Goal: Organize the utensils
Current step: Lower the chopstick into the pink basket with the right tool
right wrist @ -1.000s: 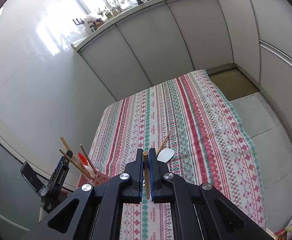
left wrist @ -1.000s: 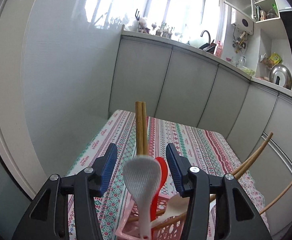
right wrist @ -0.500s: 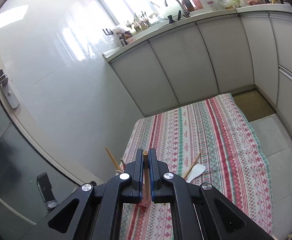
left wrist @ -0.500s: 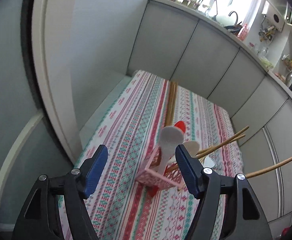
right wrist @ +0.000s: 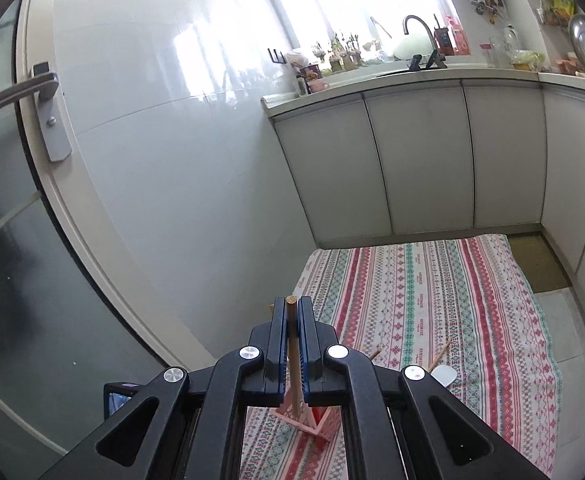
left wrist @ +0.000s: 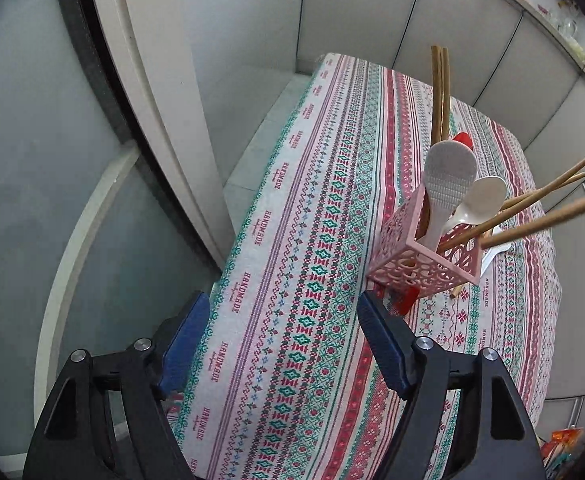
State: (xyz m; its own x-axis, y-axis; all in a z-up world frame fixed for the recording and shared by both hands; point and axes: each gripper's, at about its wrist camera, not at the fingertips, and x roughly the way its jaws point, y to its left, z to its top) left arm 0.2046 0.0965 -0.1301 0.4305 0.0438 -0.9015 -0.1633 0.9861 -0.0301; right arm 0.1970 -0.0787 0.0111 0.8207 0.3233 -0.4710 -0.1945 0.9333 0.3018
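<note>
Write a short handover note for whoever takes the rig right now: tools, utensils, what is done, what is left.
Left tool: jaws opening, nothing between them, over the striped tablecloth short of the pink holder.
Right tool: shut on a wooden chopstick, above the holder.
Done: the white rice paddle, white spoon, red utensil and several chopsticks stand in the holder.
Left: drop the held chopstick into the holder; a white spoon and at least one loose chopstick appear to lie on the cloth beside it.
</note>
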